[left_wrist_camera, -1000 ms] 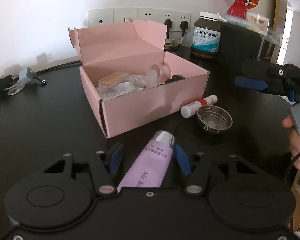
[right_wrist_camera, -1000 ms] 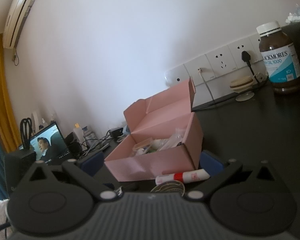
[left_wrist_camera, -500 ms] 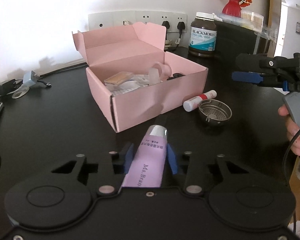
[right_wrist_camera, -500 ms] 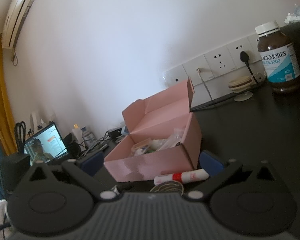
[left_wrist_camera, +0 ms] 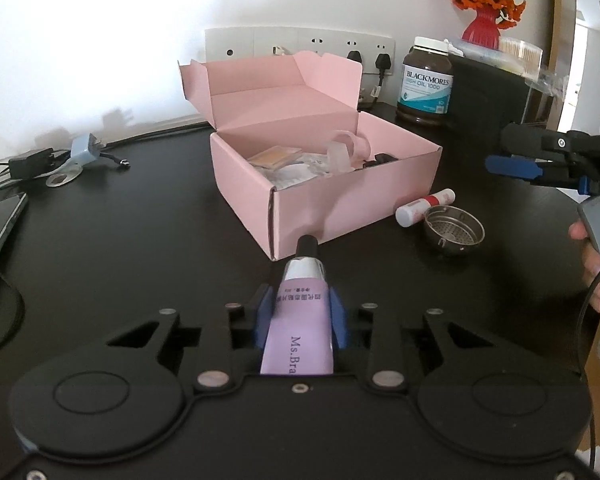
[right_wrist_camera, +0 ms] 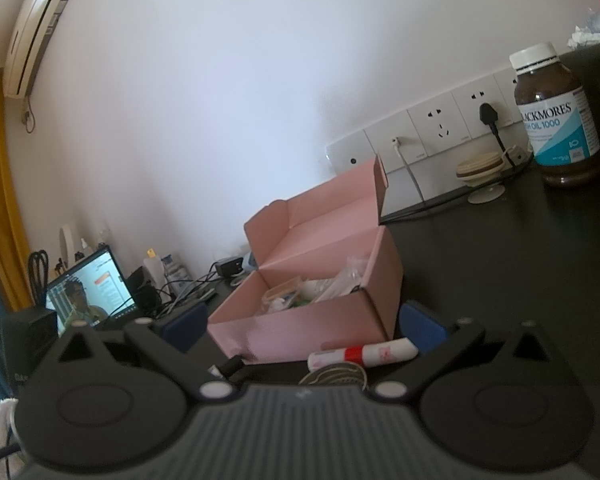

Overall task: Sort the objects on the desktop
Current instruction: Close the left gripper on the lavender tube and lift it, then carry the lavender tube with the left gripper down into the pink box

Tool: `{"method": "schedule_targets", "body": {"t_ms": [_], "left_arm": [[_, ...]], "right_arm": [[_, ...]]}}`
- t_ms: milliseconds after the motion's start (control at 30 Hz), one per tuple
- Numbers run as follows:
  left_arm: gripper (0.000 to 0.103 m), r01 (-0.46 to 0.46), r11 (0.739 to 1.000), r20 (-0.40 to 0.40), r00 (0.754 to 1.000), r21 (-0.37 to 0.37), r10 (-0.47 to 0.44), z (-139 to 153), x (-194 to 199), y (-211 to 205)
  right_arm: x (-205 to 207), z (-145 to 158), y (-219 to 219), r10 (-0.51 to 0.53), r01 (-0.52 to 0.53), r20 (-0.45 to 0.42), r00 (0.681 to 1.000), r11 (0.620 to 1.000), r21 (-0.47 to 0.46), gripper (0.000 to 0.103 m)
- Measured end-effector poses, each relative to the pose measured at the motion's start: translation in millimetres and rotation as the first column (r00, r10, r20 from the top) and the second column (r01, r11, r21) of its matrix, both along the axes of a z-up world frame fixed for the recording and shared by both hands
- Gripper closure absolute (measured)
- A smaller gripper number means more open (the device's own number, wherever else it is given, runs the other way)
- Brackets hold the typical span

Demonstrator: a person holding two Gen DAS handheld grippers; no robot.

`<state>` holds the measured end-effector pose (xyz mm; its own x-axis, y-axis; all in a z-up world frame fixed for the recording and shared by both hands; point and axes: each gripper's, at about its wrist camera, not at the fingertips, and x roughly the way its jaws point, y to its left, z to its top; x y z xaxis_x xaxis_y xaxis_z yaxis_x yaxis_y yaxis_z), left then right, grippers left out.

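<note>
1. Now: left gripper point(left_wrist_camera: 298, 316) clamped on lilac tube point(left_wrist_camera: 300, 320), cap toward pink box point(left_wrist_camera: 340, 200), tube low over the table.
2. Lift clear of box wall before advancing (front wall close ahead).
3. Right gripper point(right_wrist_camera: 304, 326) agape, empty.

The left gripper point(left_wrist_camera: 300, 312) is angled downward, its blue pads pressed against both sides of the lilac tube point(left_wrist_camera: 298, 332), just in front of the pink box point(left_wrist_camera: 340, 200). The right gripper point(right_wrist_camera: 302, 326) is held nearly level, its jaws spread wide with nothing between them, aimed at the same box. Fingers of the right hand point(left_wrist_camera: 598, 276) are seen wrapped around its handle.
</note>
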<state>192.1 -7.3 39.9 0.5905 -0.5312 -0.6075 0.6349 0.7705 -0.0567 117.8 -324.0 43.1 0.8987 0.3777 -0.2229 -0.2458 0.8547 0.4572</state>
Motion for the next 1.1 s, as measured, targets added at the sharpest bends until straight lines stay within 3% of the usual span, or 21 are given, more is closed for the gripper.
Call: {"method": "schedule_targets", "body": {"t_ms": [500,900,1100], "left_arm": [[0.072,0.013,1.000,0.004,1.000,0.000,-0.013,0.9,-4.0,1.6],[0.072,-0.015,0.997,0.080,0.997,-0.078,0.021,35.1,-4.2,6.7],[0.072,-0.052,0.986,0.109,0.992,-0.159,0.070,52.1,-1.2,11.2]], "right_arm": [[0.3,0.4,-0.8,0.000,0.000,-0.003,1.000,1.000,0.001,0.001],[1.1,-0.3,-2.0,-0.013,0.013,-0.010,1.000,1.000,0.010,0.001],[0.9,-0.1,-1.7,-0.006,0.006,-0.006,1.000,1.000,0.010,0.001]]}}
